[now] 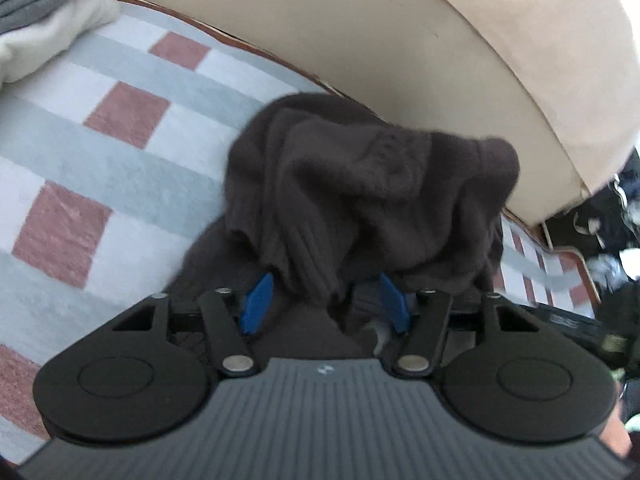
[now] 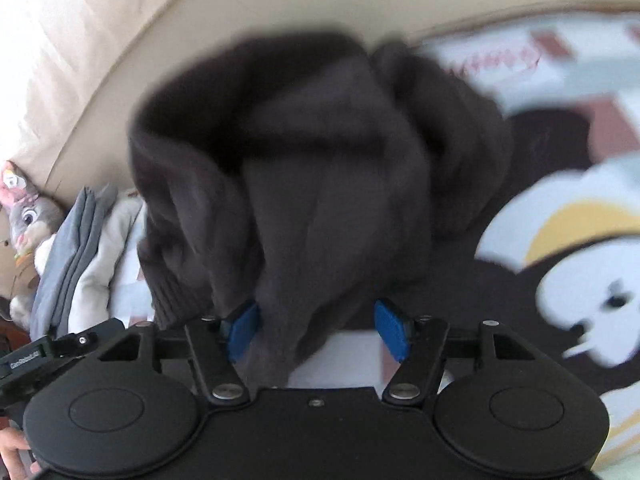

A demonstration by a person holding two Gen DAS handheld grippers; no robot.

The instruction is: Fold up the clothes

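A dark brown knit sweater lies bunched on a checked blanket, right in front of my left gripper. Its blue pads stand wide apart, and a ribbed cuff of the sweater hangs down between them. In the right wrist view the same sweater is heaped and blurred. My right gripper is open too, with a fold of the knit lying between its fingers, close to the left pad. Neither pair of pads presses on the cloth.
The grey, white and pink checked blanket covers the surface. A beige padded wall runs behind it. Folded grey and white clothes are stacked at the left beside a plush rabbit. A cartoon-print cover lies to the right.
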